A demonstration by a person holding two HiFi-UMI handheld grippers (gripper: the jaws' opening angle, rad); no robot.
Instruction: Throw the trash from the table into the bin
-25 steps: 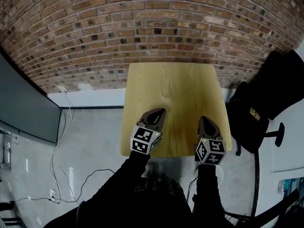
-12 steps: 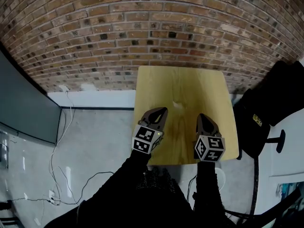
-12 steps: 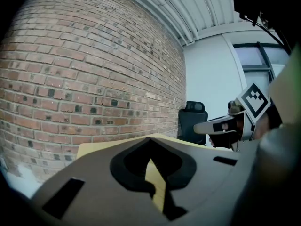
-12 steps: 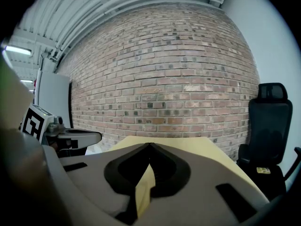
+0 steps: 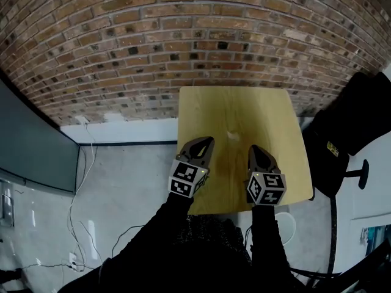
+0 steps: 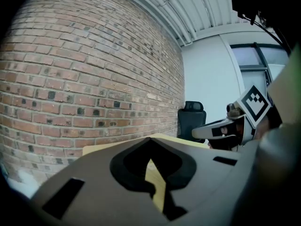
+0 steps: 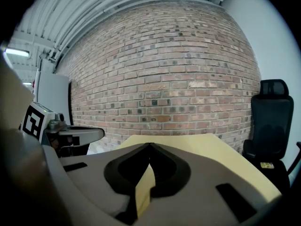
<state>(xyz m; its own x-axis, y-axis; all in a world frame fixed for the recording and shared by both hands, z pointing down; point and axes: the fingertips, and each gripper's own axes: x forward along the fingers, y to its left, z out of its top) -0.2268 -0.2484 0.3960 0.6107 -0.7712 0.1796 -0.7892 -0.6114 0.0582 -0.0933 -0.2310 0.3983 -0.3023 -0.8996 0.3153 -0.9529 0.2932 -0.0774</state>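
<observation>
1. The left hand-held gripper (image 5: 209, 141) is held closed, nothing gripped, over the worktop's (image 5: 244, 112) near left edge.
2. The right hand-held gripper (image 5: 252, 148), likewise closed on nothing, is held over the worktop's near right part.
3. A white round thing (image 5: 285, 226) is seen below the worktop's near right corner.

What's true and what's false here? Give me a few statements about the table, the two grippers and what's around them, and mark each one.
1. The left gripper and the right gripper both reach over the table. True.
2. The right gripper holds a crumpled piece of paper. False: its jaws are together with nothing between them.
3. A black chair stands to the right of the table. True.
4. The wall behind the table is plain white. False: it is brick.
5. The left gripper's jaws stand wide apart. False: they are together.
</observation>
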